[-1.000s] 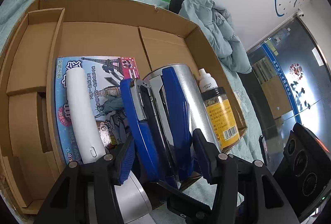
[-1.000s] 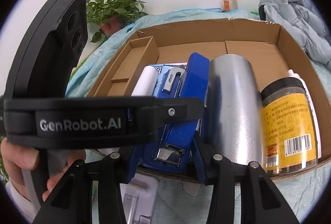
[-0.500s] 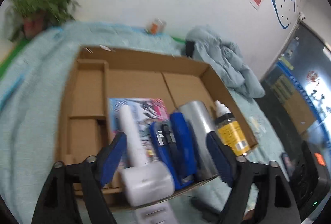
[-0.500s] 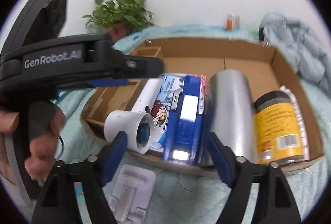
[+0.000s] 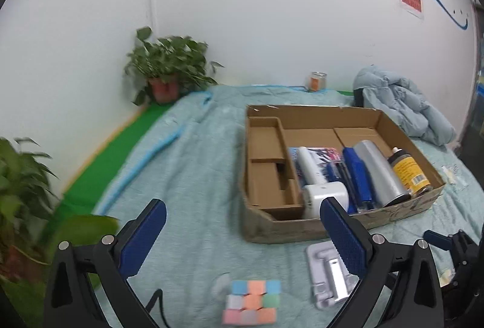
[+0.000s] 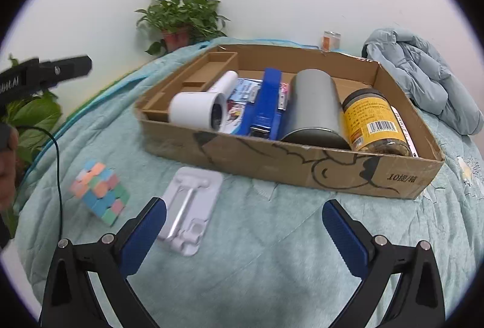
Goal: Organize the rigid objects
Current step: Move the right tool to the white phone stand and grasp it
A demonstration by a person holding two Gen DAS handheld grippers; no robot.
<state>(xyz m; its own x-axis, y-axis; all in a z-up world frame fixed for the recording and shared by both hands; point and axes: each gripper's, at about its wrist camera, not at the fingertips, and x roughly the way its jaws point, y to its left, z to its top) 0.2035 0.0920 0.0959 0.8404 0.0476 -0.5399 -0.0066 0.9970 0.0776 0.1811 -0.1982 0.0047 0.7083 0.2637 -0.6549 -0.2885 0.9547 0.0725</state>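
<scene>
Left wrist view: the left claw (image 5: 239,232), jaws just spread wide and empty, has backed off the blue stapler (image 5: 357,173), now lying in the cardboard box (image 5: 302,225). Right wrist view: the right claw (image 6: 242,228), likewise freshly opened and empty, has withdrawn; puzzle cube (image 6: 99,195) and white stand (image 6: 190,207) remain on the bed.

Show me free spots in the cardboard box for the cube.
Free: the back floor of the cardboard box behind the steel can, and the left divider compartments beside the white roller. Crowded: the front row from roller to yellow jar.
</scene>
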